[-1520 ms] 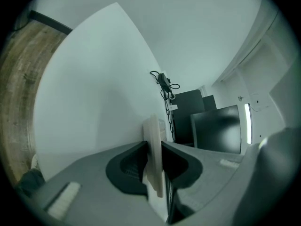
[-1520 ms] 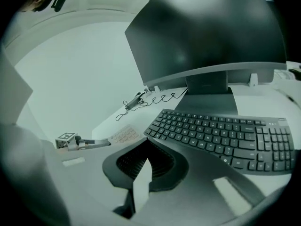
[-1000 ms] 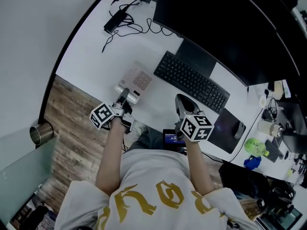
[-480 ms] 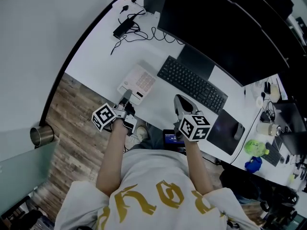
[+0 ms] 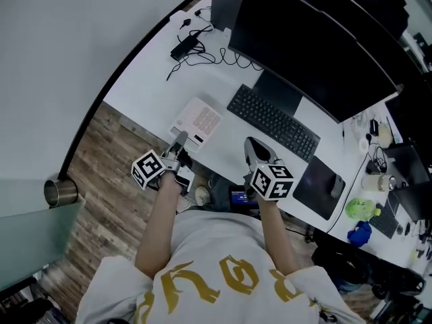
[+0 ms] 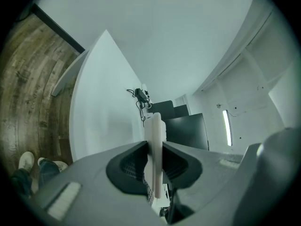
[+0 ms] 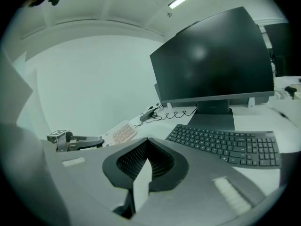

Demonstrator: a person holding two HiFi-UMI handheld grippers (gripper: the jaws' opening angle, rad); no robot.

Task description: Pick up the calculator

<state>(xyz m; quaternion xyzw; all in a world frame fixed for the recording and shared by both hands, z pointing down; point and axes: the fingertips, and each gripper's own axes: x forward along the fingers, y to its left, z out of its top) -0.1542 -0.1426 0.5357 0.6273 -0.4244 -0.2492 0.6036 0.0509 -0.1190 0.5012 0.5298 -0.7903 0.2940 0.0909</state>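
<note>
The white calculator with pale pink keys is over the near left part of the white desk. My left gripper is shut on its near end. In the left gripper view the calculator stands edge-on, pinched between the two dark pads of that gripper. The right gripper view shows the calculator tilted and held off the desk. My right gripper hovers over the desk's front edge before the keyboard, its jaws shut with nothing between them.
A black keyboard lies right of the calculator under a large dark monitor. A mouse sits on a dark pad at the right. A power adapter with cables lies at the back left. A metal bin stands on the wooden floor.
The head view has shifted. The left gripper stays shut on the calculator, which now looks lifted and tilted off the desk. The right gripper has hardly moved.
</note>
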